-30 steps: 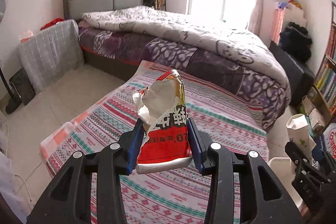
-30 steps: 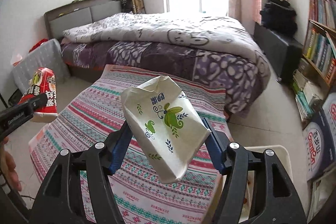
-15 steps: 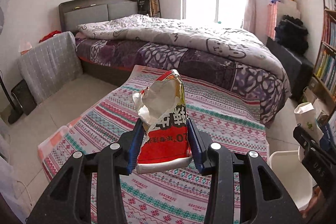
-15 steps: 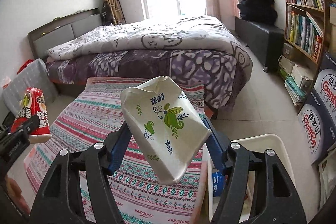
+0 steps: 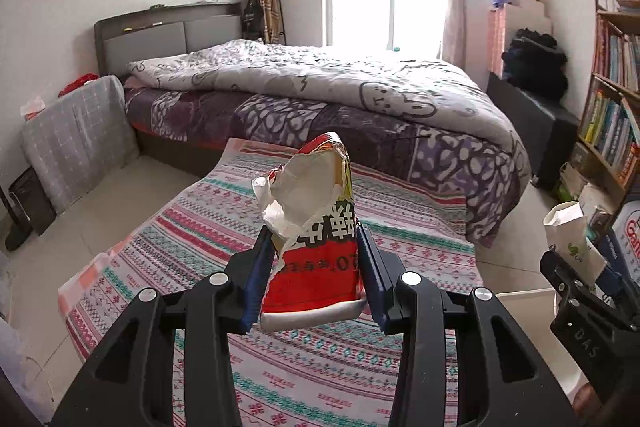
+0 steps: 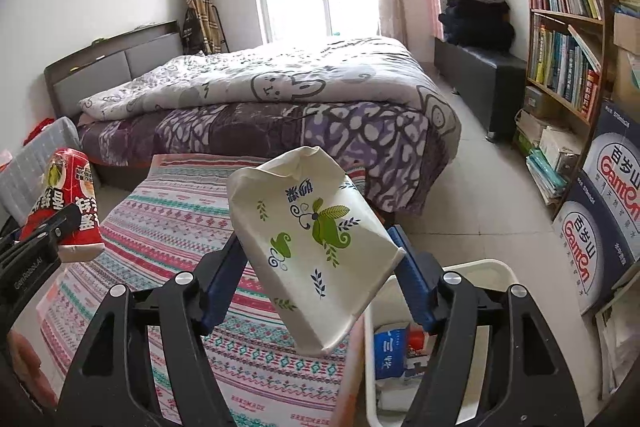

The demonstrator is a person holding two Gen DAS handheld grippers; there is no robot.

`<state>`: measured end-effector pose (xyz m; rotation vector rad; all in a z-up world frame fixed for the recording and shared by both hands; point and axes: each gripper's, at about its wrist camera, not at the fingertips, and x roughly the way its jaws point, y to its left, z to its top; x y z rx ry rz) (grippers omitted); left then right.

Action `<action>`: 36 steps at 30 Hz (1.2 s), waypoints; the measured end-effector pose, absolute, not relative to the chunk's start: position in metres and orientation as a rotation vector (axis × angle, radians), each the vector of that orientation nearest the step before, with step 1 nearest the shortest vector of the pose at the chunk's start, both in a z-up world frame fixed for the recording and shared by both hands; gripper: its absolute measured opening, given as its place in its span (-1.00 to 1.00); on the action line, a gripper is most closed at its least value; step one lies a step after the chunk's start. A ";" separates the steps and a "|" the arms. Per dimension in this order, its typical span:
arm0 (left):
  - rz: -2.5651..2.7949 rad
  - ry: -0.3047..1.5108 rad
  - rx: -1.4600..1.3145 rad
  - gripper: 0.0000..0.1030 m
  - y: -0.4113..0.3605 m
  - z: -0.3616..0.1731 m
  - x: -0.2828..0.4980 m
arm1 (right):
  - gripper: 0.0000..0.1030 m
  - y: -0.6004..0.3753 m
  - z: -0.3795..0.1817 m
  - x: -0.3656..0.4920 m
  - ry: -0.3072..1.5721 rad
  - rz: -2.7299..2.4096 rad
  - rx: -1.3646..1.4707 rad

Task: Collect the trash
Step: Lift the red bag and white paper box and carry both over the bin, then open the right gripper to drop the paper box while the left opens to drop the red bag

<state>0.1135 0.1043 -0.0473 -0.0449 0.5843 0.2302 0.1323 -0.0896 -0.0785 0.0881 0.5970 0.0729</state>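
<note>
My left gripper is shut on a torn red snack bag and holds it upright above the striped cloth; the bag also shows in the right wrist view. My right gripper is shut on a cream tissue pack with green leaf print, held tilted above the cloth's right edge and the white bin. The pack also shows in the left wrist view. The bin holds some wrappers.
A bed with a grey and purple duvet stands behind the cloth. A bookshelf and stacked printed cartons line the right wall. A grey covered box stands at the left.
Both grippers have swung to the right with their loads still held. The white bin has come into the right wrist view, under the tissue pack.
</note>
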 end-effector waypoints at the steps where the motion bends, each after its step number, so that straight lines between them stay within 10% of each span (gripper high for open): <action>1: 0.226 0.584 -0.043 -0.19 0.101 -0.047 0.114 | 0.30 -0.092 -0.079 0.132 0.597 0.070 0.090; 36: 0.001 0.611 0.077 -0.18 -0.045 -0.069 0.134 | 0.65 -0.238 -0.100 0.125 0.695 -0.230 0.188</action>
